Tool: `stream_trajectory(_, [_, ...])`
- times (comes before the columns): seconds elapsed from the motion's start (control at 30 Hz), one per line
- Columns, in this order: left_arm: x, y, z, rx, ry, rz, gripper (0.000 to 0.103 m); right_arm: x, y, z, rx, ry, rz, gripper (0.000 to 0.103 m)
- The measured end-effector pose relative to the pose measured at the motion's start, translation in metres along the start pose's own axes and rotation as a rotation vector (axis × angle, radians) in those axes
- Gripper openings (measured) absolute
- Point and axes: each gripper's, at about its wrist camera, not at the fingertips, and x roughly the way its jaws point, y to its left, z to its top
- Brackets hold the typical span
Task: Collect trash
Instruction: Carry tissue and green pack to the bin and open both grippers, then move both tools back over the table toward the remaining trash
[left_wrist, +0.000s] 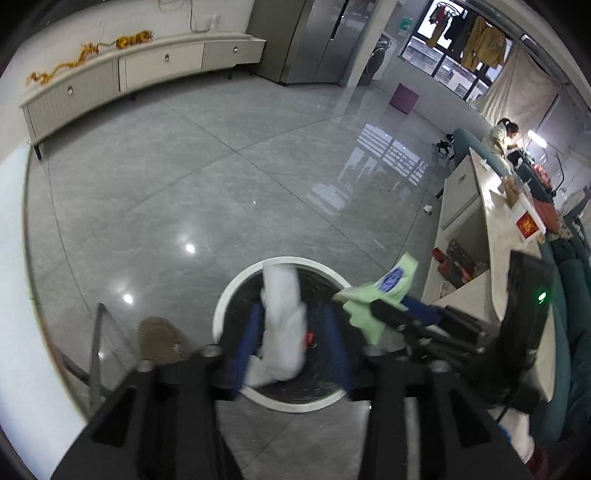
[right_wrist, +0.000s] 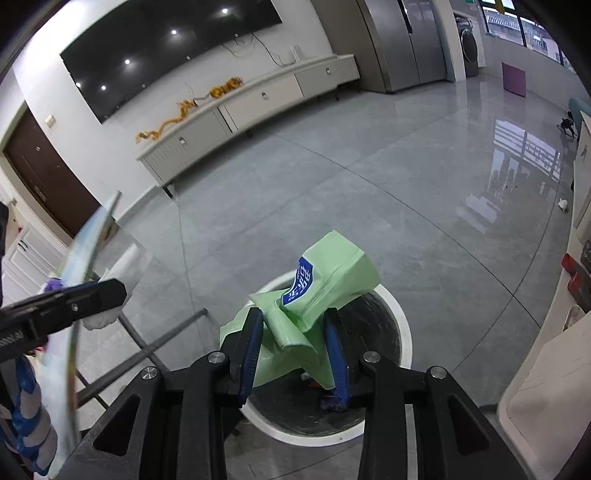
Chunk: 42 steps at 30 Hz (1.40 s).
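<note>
Both tools hang over the bin (left_wrist: 221, 306) so trash falls in: left tool (left_wrist: 291, 347) is let go around the white tissue (left_wrist: 282, 325), right tool (right_wrist: 295, 347) squeezes the green wrapper (right_wrist: 314, 291).

Both wrist views close above bin (left_wrist: 221, 299)

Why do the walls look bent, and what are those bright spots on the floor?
Left wrist view: the fisheye lens curves the cabinet; ceiling lights and the window glare off the glossy floor. Right wrist view: same bending; the glass edge at left is smeared.
</note>
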Motion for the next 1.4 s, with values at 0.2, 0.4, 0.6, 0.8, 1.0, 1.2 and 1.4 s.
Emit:
stream_trajectory(0.2, [0.002,-0.001,0.003,-0.008,0.0,-0.03,0.057,0.013,-0.01,-0.003,0.008,0.032,-0.041,0.051])
stream_trajectory(0.4, [-0.016,0.0,-0.002,-0.005,-0.007,-0.054,0.057,0.01,-0.014,-0.004,0.036,0.032,-0.068,0.057])
stream_trajectory(0.6, [-0.059,0.004,-0.012,-0.006,-0.074,-0.038,0.057,-0.011,-0.002,-0.002,0.038,-0.002,-0.074,0.061])
stream_trajectory(0.8, [-0.119,0.024,-0.033,-0.03,-0.173,0.011,0.057,-0.04,0.031,0.003,-0.006,-0.063,-0.045,0.067])
stream_trajectory(1.0, [-0.187,0.046,-0.062,-0.048,-0.313,0.107,0.057,-0.076,0.083,0.01,-0.089,-0.147,0.004,0.075])
stream_trajectory(1.2, [-0.259,0.068,-0.098,-0.088,-0.496,0.248,0.076,-0.107,0.143,0.012,-0.191,-0.219,0.064,0.084])
stream_trajectory(1.4, [-0.327,0.098,-0.139,-0.192,-0.689,0.4,0.089,-0.127,0.203,0.005,-0.303,-0.266,0.108,0.098])
